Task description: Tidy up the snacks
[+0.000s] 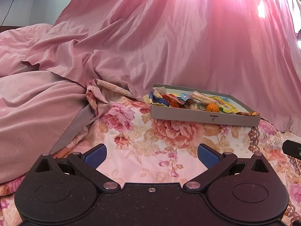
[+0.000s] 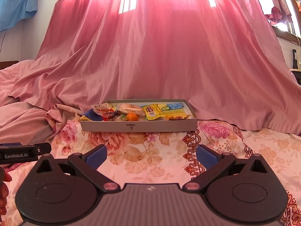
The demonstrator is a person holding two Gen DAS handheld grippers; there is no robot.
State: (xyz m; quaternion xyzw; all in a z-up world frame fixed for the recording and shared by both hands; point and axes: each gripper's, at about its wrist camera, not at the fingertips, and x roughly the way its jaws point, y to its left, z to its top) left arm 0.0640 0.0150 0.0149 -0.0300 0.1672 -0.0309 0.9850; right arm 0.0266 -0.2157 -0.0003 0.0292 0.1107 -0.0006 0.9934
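Floral bedspread [image 2: 150, 162] fills the foreground as I hold both grippers low over the bed, neither one carrying anything. My left gripper [image 1: 152, 156] has its jaws spread wide, blue pads [image 1: 96, 155] well apart with only printed roses between them; my right gripper [image 2: 151, 155] stands the same way, wide and unloaded. From the right wrist view the left unit pokes in at 9 o'clock.

Farther on, at 12 o'clock from the right gripper and about 1 o'clock from the left, sits the shallow grey box [image 2: 139, 127] on the bedspread, well apart from both sets of jaws. Inside lies a jumble of snacks: a small orange fruit [image 2: 131, 117] near the front wall, a yellow packet [image 2: 151, 111] just right of it, a clear-wrapped pale biscuit pack [image 2: 130, 108] behind, a blue packet [image 2: 175, 106] toward the back right, and crinkled candy wrappers [image 2: 177, 117] at the right front.

I judge all of it light. The foil and film packets should be slippery and crushable, best pinched by a flat sealed edge; the biscuits look fragile, so a gentle grip across the short side. The orange would roll; take it across its middle. The box walls look like thin card and may flex on this soft bed.

Beyond, a pink curtain [image 2: 160, 56] drapes down behind the box, backlit by the window.
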